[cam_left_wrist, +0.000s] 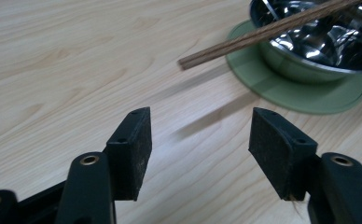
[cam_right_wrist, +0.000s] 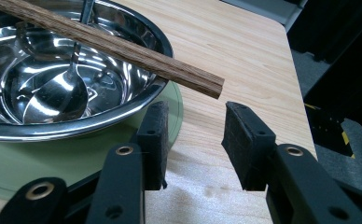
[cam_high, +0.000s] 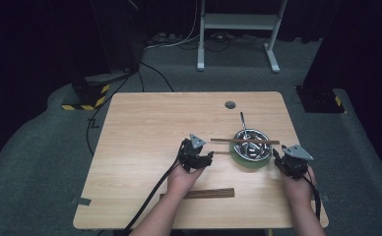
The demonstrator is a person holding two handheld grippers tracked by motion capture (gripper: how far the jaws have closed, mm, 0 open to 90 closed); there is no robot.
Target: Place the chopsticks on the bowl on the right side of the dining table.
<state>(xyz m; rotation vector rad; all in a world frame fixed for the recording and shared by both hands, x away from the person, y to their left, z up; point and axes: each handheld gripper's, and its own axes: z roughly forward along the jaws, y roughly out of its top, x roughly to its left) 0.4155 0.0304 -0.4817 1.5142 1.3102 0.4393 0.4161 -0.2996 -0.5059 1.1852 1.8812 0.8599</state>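
The left gripper (cam_left_wrist: 195, 140) has its jaws wide apart with nothing between them, and the wooden stick (cam_left_wrist: 263, 30) lies just ahead of it, resting across the shiny bowl (cam_left_wrist: 319, 42). The right gripper (cam_right_wrist: 193, 135) is also open and empty, with the stick's other end just above its tips. The stick looks set down already, so what is left is pulling both grippers back.
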